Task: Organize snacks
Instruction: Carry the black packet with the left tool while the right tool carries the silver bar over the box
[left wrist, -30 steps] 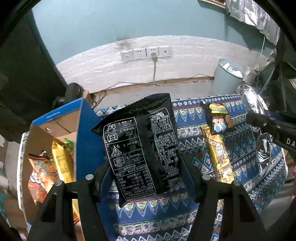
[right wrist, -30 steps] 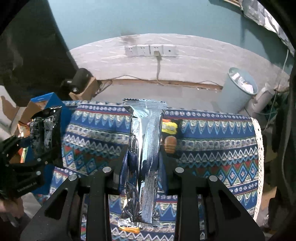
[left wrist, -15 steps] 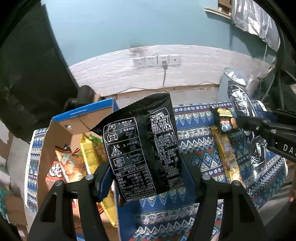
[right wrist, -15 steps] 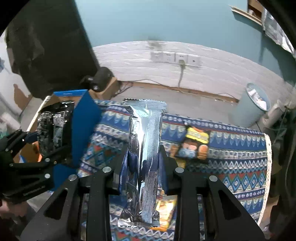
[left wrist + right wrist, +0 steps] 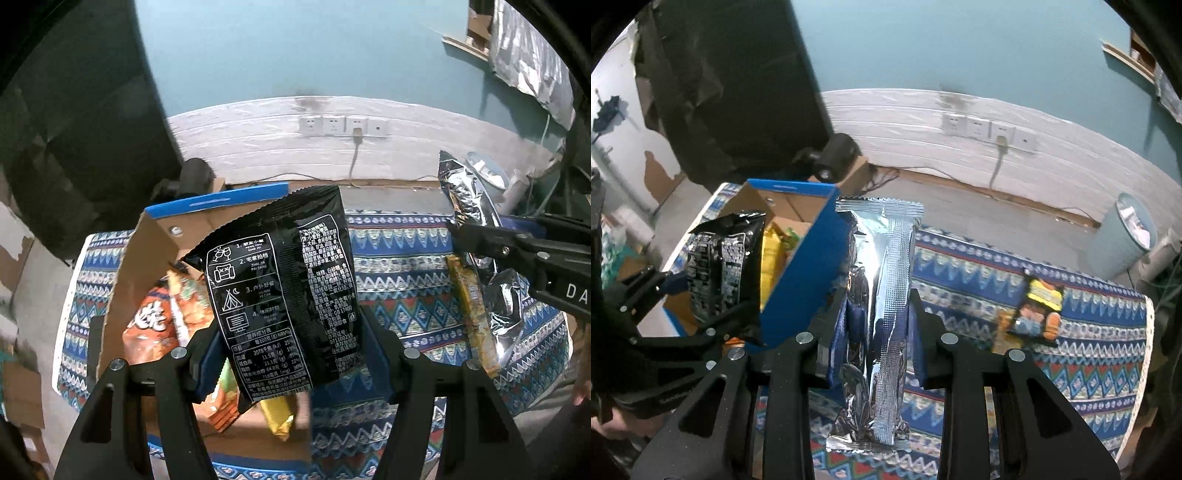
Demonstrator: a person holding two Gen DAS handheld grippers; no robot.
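The left gripper (image 5: 291,354) gripped a black snack bag (image 5: 284,291) between its blue pads, jaws about half spread to the width of the pack. The bag's back faced the left wrist camera. White print showed four numbered icon rows; the pinyin under them read "PENG YOU XIAO JU", "ZHAI JIA PAI DANG" and "XIU XIAN SHI GUANG". A nutrition table below included "2078", "11.5" and "21.1". The side column carried "GB 17400".

The bag hung above the cardboard box (image 5: 147,258), which had a blue outer wall and blue rim. The box stood at the left end of the patterned tablecloth (image 5: 406,295). It held an orange packet (image 5: 155,325) with large white characters, a yellow packet (image 5: 279,417) and further packets too hidden to identify.

The right gripper (image 5: 875,343) was closed tight on a silver foil pack (image 5: 882,295), held upright with its crimped seam facing the right wrist camera. No print was legible on it. The pack was just to the right of the box wall. The right gripper body showed the letters "DA".

On the cloth lay a long gold bar (image 5: 472,314) and a small black-and-yellow packet (image 5: 1039,310) with cartoon figures; their writing was too blurred to read.
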